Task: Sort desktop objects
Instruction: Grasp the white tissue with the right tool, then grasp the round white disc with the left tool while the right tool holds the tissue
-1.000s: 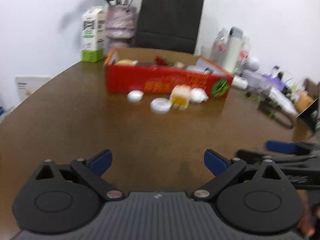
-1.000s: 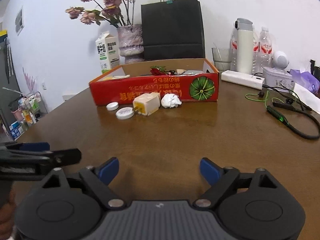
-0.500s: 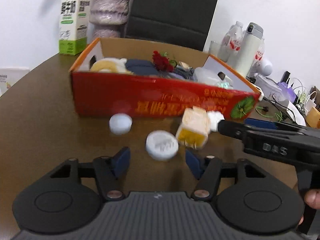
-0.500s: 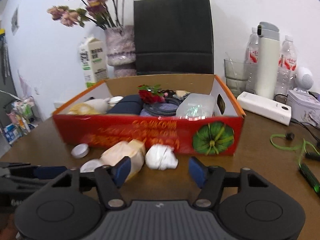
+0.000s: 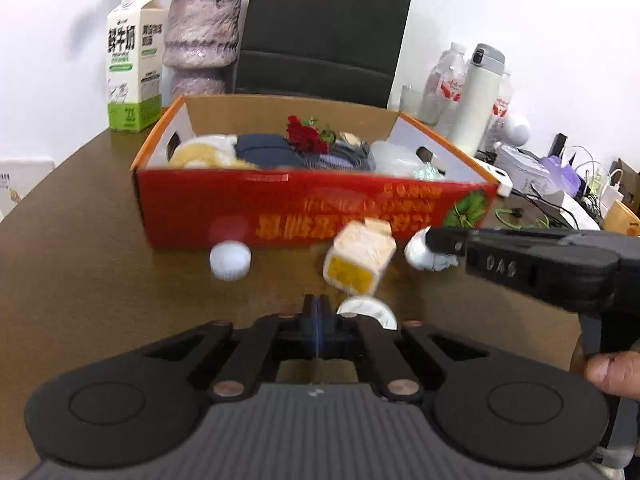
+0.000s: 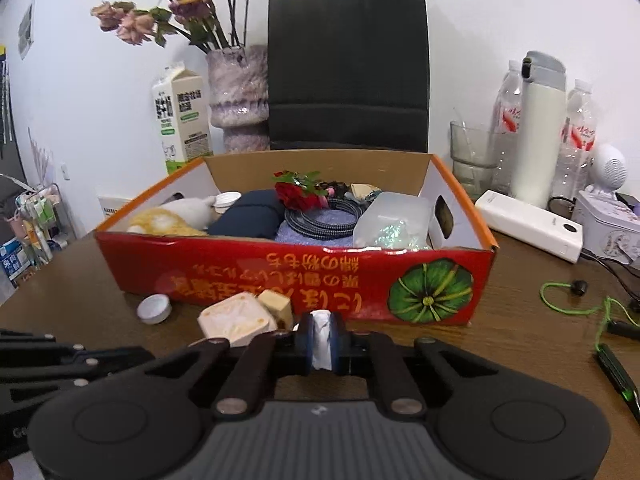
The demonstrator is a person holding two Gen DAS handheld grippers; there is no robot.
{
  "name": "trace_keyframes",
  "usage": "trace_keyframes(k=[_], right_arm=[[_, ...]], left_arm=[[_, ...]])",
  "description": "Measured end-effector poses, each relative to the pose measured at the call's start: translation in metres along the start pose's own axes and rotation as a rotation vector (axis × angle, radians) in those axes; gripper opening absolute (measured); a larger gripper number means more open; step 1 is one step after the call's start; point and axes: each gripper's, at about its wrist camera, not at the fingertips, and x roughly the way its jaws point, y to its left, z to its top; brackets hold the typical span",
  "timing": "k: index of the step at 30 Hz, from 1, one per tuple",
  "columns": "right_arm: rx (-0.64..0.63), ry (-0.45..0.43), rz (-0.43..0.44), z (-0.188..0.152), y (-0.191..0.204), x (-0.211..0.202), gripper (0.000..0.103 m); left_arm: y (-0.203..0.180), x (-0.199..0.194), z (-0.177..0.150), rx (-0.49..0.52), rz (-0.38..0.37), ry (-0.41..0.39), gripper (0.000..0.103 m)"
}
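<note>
Right wrist: right gripper [image 6: 321,342] fingers pinch crumpled white tissue [image 6: 321,338].

The left hand-held gripper [image 5: 317,322] hung low over the brown table [image 5: 80,280], its blue pads pressed together with nothing visible between them. A white round lid [image 5: 370,312] lay just right of its tips. Beyond stood a tilted yellow carton [image 5: 358,256], a white cap [image 5: 230,260] and a red box [image 5: 280,216]. The right hand-held gripper [image 5: 434,242] reached in from the right, touching a crumpled white wad [image 5: 418,254].
</note>
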Motion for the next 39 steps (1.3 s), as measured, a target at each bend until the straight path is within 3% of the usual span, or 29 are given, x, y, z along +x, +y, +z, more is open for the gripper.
trace_keyframes(k=[5,6,7,9,11,14,15,18,20,21,26,32,33,34,36,39], right_arm=[[0.021,-0.020,0.015,-0.019,0.004,-0.040,0.007],[0.034,-0.024,0.024,-0.023,0.004,-0.047,0.007],[0.045,-0.022,0.026,-0.028,0.004,-0.052,0.007],[0.058,-0.013,0.029,-0.037,0.003,-0.062,0.007],[0.064,-0.011,0.034,-0.046,0.002,-0.073,0.007],[0.061,-0.027,0.023,-0.054,-0.002,-0.088,0.007],[0.072,-0.028,0.016,-0.056,-0.005,-0.091,0.007],[0.089,-0.023,0.012,-0.063,-0.009,-0.099,0.007],[0.091,-0.020,0.009,-0.068,-0.008,-0.105,0.007],[0.094,-0.018,0.013,-0.071,-0.007,-0.108,0.007],[0.070,-0.016,0.030,-0.091,0.004,-0.127,0.007],[0.093,-0.011,0.021,-0.105,-0.002,-0.144,0.008],[0.097,-0.016,0.014,-0.107,-0.004,-0.147,0.008],[0.101,-0.020,0.008,-0.108,-0.007,-0.150,0.008],[0.112,-0.023,-0.007,-0.109,-0.014,-0.152,0.008],[0.135,-0.033,-0.029,-0.108,-0.027,-0.153,0.008]], left_arm=[[-0.006,-0.016,-0.020,-0.010,-0.029,0.000,0.005],[-0.009,-0.015,-0.020,-0.001,-0.033,-0.012,0.018],[-0.013,-0.012,-0.018,0.012,-0.031,-0.028,0.049],[-0.020,-0.001,-0.013,0.039,-0.039,-0.053,0.083],[-0.026,0.010,-0.011,0.050,-0.005,-0.034,0.069],[-0.025,0.024,-0.012,0.038,-0.043,-0.029,0.047],[-0.029,0.024,-0.011,0.064,-0.016,-0.035,0.039],[-0.033,0.018,-0.014,0.075,-0.020,-0.026,0.038],[-0.033,0.002,-0.021,0.054,-0.014,-0.042,0.004],[-0.033,-0.007,-0.023,0.051,-0.015,-0.039,0.001],[-0.036,-0.052,-0.050,0.055,-0.019,-0.050,0.001],[-0.039,-0.070,-0.080,0.053,-0.076,-0.028,0.009],[-0.041,-0.068,-0.081,0.060,-0.079,-0.022,0.022],[-0.044,-0.067,-0.082,0.062,-0.082,-0.018,0.044],[-0.051,-0.064,-0.078,0.072,-0.091,-0.036,0.068],[-0.070,-0.051,-0.068,0.124,-0.084,-0.046,0.071]])
